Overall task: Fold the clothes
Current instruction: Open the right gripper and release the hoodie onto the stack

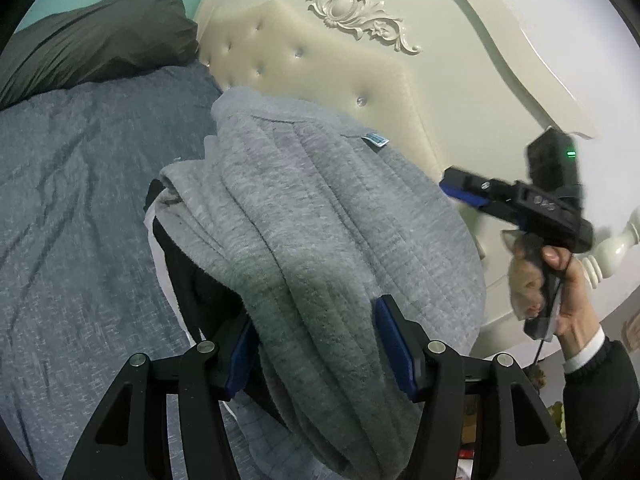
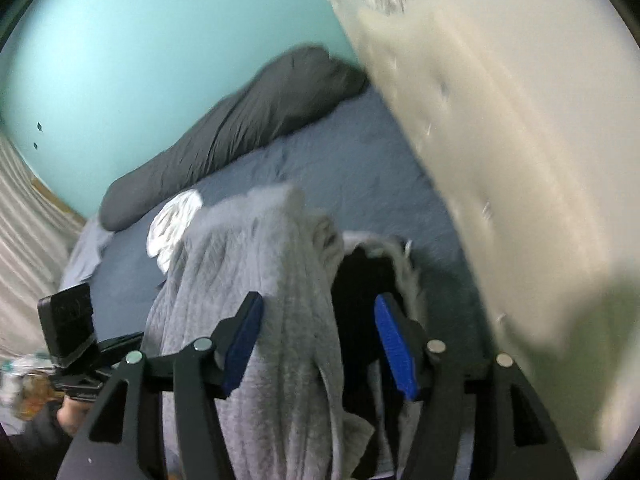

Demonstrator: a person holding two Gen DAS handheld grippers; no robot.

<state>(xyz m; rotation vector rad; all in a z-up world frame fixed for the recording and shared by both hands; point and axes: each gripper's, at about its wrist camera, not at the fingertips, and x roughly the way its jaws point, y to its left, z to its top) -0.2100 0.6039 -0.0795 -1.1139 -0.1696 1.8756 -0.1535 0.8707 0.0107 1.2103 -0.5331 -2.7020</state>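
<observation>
While the grey fleece garment (image 1: pixel 320 208) is bunched over a pile on the bed, these points are noted.

Garment: it is seen lying in long ridged folds, its collar end with a small blue label (image 1: pixel 375 139) turned toward the headboard (image 1: pixel 304 60); the near end runs down between the left tongs.
Beneath it: a black garment (image 1: pixel 188 280) and a pale one are partly covered by the fleece, at its left edge in the left wrist view.
Left gripper (image 1: pixel 316 344): the blue pads are set on either side of a thick fold of the fleece; whether they are pressed on it cannot be told.
Right gripper (image 2: pixel 316 344): the jaws are spread; a hanging fold of fleece touches the left pad, while the right pad stands clear, with black cloth behind it. The view is blurred.
Right hand (image 1: pixel 560 292): the tool's handle is gripped by it, beside the headboard, clear of the fleece's right edge.
Bed: a blue-grey sheet (image 1: pixel 80 184) is spread, with a dark pillow (image 1: pixel 100 36) along the far side.
White cloth (image 2: pixel 172 224): it is left crumpled beyond the pile.
</observation>
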